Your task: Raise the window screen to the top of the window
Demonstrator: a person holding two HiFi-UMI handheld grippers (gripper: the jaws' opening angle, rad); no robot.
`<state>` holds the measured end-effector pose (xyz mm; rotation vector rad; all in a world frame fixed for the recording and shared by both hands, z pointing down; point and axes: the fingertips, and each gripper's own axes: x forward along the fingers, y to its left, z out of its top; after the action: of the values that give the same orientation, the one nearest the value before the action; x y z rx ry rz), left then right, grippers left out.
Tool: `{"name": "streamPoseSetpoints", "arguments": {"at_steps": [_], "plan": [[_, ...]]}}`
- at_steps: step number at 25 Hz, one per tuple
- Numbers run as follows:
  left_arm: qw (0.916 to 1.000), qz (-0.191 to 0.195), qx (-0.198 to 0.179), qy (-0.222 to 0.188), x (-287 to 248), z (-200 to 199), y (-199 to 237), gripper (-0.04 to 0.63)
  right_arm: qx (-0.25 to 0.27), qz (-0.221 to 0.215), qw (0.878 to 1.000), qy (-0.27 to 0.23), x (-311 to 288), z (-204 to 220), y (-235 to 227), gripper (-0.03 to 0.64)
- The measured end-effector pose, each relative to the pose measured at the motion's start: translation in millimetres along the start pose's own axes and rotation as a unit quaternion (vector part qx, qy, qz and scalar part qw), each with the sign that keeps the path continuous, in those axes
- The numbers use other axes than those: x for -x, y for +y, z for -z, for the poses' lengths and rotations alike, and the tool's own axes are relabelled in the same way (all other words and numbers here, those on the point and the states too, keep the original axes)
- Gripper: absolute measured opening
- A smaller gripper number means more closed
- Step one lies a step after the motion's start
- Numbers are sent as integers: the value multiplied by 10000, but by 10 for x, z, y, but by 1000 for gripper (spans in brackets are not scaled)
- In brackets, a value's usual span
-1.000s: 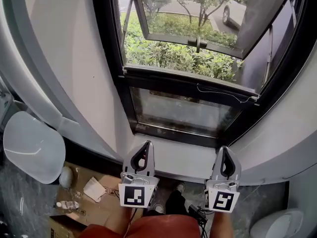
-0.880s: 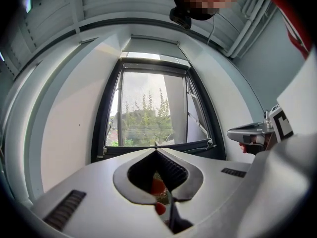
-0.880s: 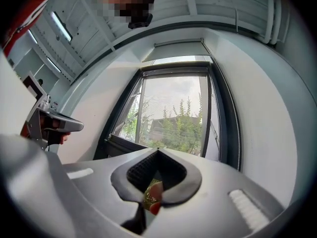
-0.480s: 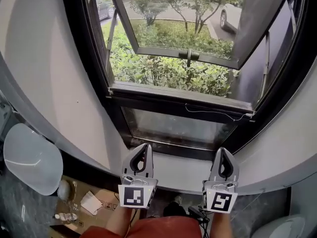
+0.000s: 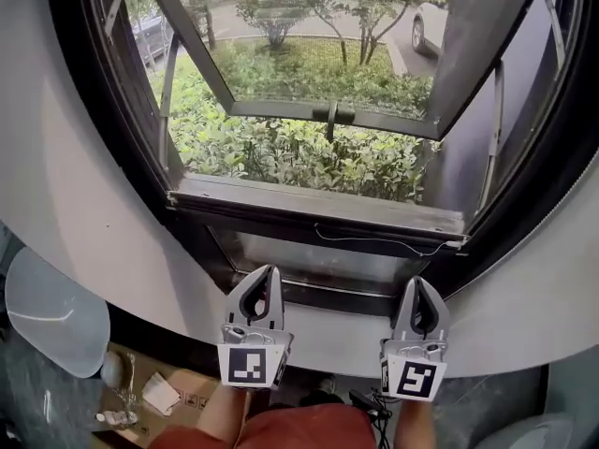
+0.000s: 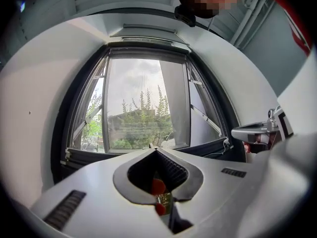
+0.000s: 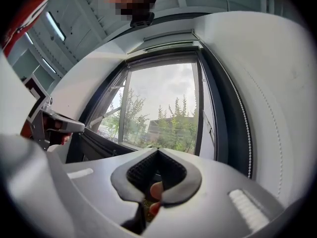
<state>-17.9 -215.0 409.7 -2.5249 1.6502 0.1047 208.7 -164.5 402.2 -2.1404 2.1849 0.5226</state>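
Head view: the dark horizontal window-screen rail (image 5: 318,215) sits low across the bottom of the black-framed window (image 5: 117,148), with a thin cord trailing along it. The left gripper (image 5: 267,274) and right gripper (image 5: 418,283) are below the rail and clear of it. A brown cardboard box (image 5: 187,398) bears crumpled white paper (image 5: 154,393).
Left gripper view: jaws closed, nothing between.
Right gripper view: jaws closed, nothing held.

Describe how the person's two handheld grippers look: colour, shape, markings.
The left gripper and right gripper are matching pale grey shells tapering to a tip, each with a dark ribbed opening and a cube bearing black-and-white square markers. The person wears red clothing.
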Motion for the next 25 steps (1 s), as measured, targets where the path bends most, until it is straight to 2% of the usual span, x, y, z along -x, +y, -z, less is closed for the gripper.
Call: {"name": "streamPoseSetpoints", "arguments": {"at_steps": [5, 12, 17, 25], "plan": [[9999, -97, -4, 49, -203, 38, -28, 5, -114, -76, 9999, 22, -181, 142, -82, 9], [9998, -1, -100, 176, -390, 152, 61, 5, -154, 1, 9998, 120, -348, 272, -61, 9], [9998, 114, -64, 148, -479, 181, 169, 5, -37, 102, 9997, 201, -421, 280, 17, 9], [9983, 352, -312, 341, -585, 286, 305, 5, 298, -6, 9984, 489, -569, 332, 159, 9]]}}
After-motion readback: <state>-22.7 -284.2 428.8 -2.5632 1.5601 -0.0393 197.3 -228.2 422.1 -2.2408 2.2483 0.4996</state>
